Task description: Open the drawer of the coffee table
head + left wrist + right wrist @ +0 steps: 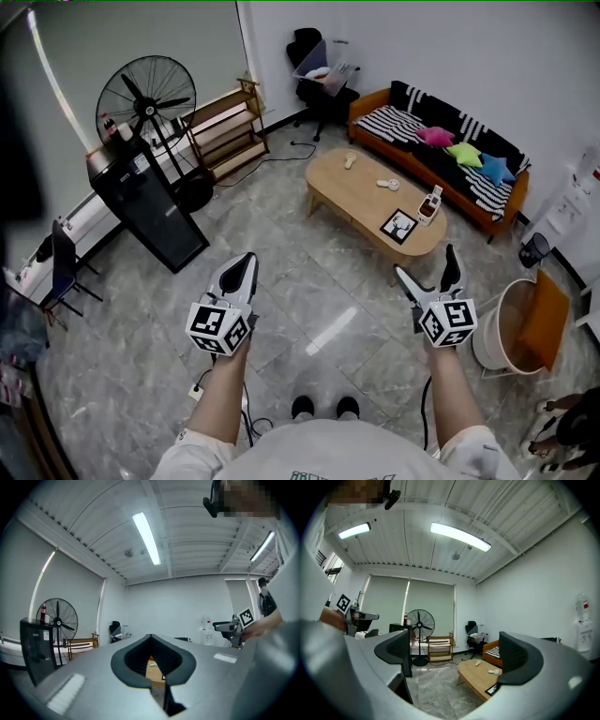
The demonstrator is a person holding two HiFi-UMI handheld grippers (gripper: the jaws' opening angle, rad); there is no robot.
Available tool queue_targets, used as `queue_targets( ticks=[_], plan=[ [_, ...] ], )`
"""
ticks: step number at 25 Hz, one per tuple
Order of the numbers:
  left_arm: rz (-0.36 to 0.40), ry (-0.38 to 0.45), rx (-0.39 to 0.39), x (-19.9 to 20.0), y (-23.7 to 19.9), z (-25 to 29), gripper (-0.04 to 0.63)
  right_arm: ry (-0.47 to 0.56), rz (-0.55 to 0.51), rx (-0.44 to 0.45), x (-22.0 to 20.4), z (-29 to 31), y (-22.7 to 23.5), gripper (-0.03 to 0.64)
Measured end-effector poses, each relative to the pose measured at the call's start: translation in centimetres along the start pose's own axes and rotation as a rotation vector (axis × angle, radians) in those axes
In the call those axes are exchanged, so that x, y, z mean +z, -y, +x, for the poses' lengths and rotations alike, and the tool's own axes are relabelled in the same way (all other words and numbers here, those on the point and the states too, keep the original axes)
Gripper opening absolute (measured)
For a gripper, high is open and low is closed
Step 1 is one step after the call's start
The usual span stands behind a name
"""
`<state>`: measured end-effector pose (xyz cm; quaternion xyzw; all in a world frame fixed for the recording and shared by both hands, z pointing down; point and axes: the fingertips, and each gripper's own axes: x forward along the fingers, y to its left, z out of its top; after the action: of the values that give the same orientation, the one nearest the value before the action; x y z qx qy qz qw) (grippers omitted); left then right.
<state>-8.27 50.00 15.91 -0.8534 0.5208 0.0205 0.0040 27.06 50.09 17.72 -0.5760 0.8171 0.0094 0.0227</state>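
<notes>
- As the person stands facing the room, the left gripper (246, 258) has its jaws pressed together, empty.
- The right gripper (425, 262) gapes wide, holding nothing.
- The coffee table (361, 187) lies ahead, well apart from both and nearer the right one.
- A black-and-white marker card (399, 225) rests on it; any print is too small to read.

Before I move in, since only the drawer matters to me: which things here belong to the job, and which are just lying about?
Job: oval light wooden coffee table; right tongs, open; left tongs, shut.
Lying about: black pedestal fan; orange sofa with striped cushions; black office chair; low wooden shelf; black-and-white marker card on the table.
</notes>
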Motion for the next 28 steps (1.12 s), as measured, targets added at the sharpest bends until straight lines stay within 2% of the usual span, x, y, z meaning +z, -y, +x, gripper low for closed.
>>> queue_targets(
  ticks=[8,16,23,28],
  plan=[
    [-0.013,-0.027,-0.012,-1.9,-3.7,-0.6,-0.002,-0.031,-0.013,0.025,-1.6,2.7,-4.3,0.589],
    [-0.031,-0.018,-0.046,-2.6,-8.0,-0.5,-0.002,-0.044,-0.023,0.019,-2.2,4.7,-8.4,0.589],
    [-0.042,-0.026,-0.046,-3.1,-10.0,1.4,-0.002,-0.07,-0.024,0.019,-3.0,6.8,-8.8,0.589],
    [-0.042,-0.027,-0.028,-3.4,-11.2,4.4,-0.002,-0.064,-0.023,0.044,-3.3,10.7,-7.6,0.589]
  ],
)
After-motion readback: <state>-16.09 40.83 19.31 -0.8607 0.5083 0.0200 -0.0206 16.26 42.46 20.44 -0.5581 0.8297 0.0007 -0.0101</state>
